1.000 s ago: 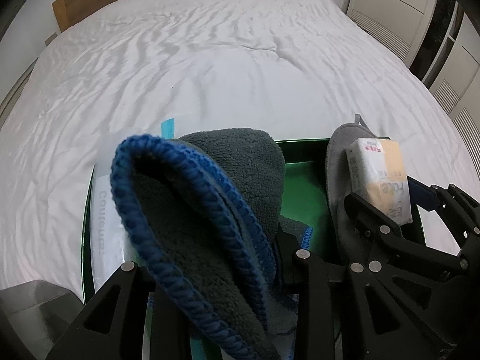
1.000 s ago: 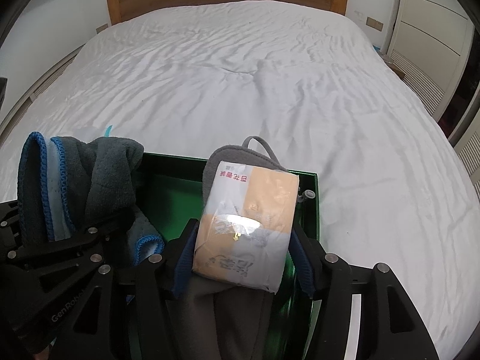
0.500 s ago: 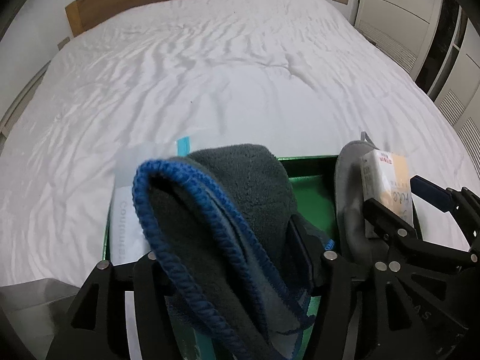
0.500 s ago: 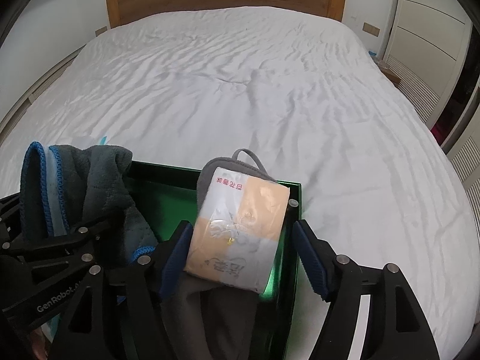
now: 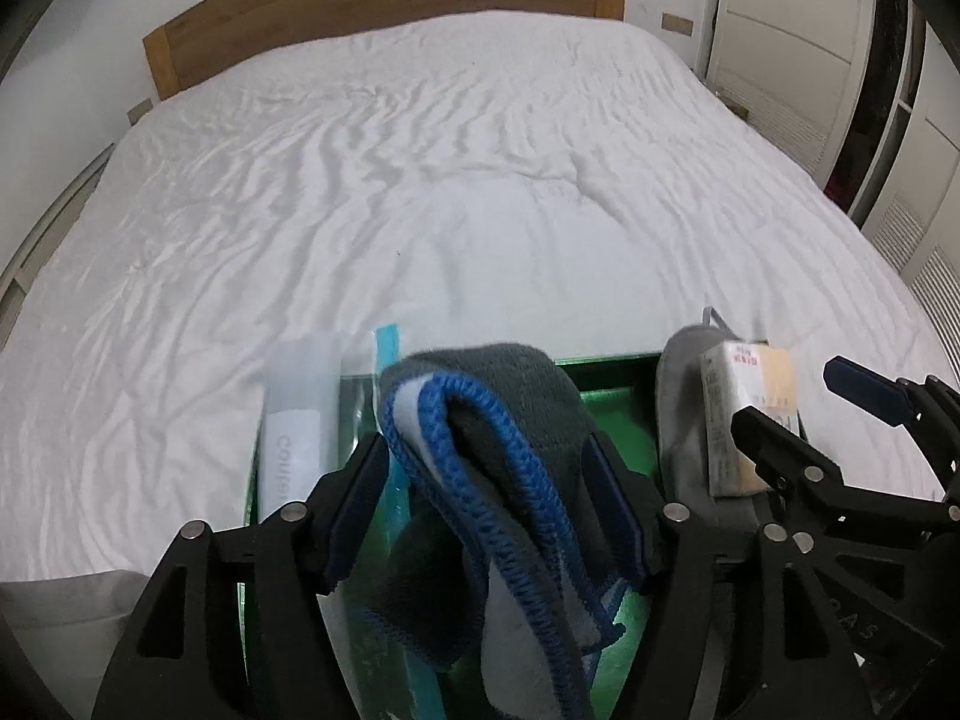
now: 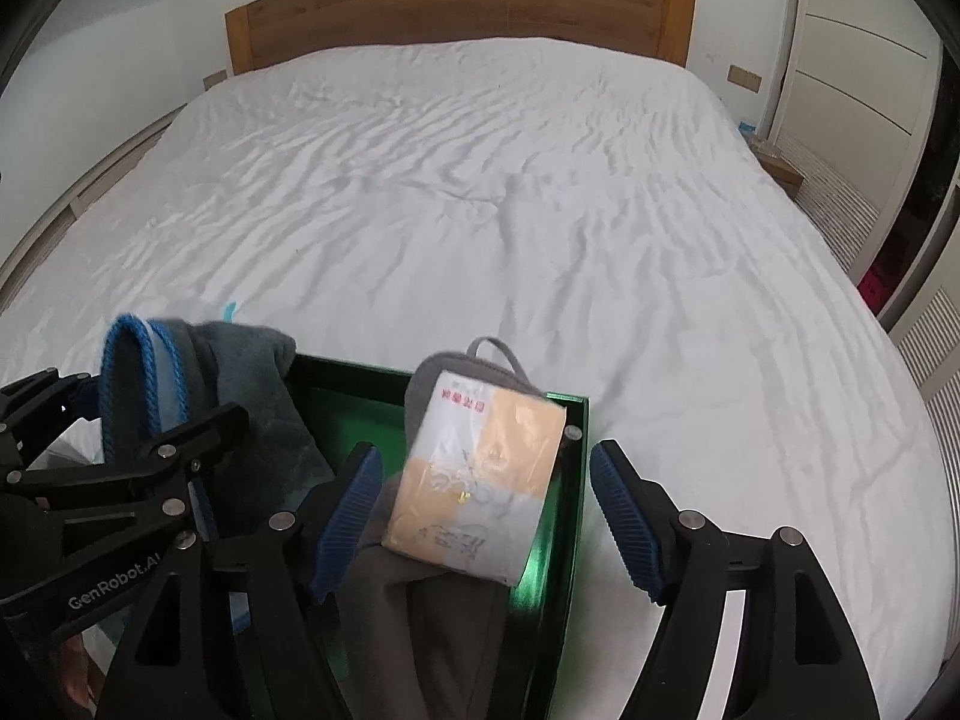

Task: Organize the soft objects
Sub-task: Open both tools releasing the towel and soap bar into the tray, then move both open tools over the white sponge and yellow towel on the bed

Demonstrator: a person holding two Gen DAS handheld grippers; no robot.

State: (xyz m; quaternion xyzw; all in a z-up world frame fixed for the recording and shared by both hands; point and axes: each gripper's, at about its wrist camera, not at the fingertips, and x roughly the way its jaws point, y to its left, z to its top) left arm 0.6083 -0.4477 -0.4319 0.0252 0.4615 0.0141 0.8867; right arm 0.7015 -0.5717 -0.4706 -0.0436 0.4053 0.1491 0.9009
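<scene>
green box (image 6: 573, 438) floor mostly hidden under grey towel (image 5: 528, 396), tissue pack (image 6: 480, 480).

Green box (image 6: 573, 420) at lower centre on a white bed (image 6: 540, 180), tissue pack (image 6: 480, 480) lying on a grey slipper (image 6: 456, 612) inside, right gripper (image 6: 486, 522) just opened, pads clear, blue-edged towel (image 6: 198, 384) and left gripper (image 6: 150, 450) at left

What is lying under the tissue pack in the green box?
The tissue pack rests on a grey felt slipper, whose loop shows behind the pack. The slipper lies inside the green box. The box floor under the slipper is covered, so anything beneath cannot be seen.
</scene>
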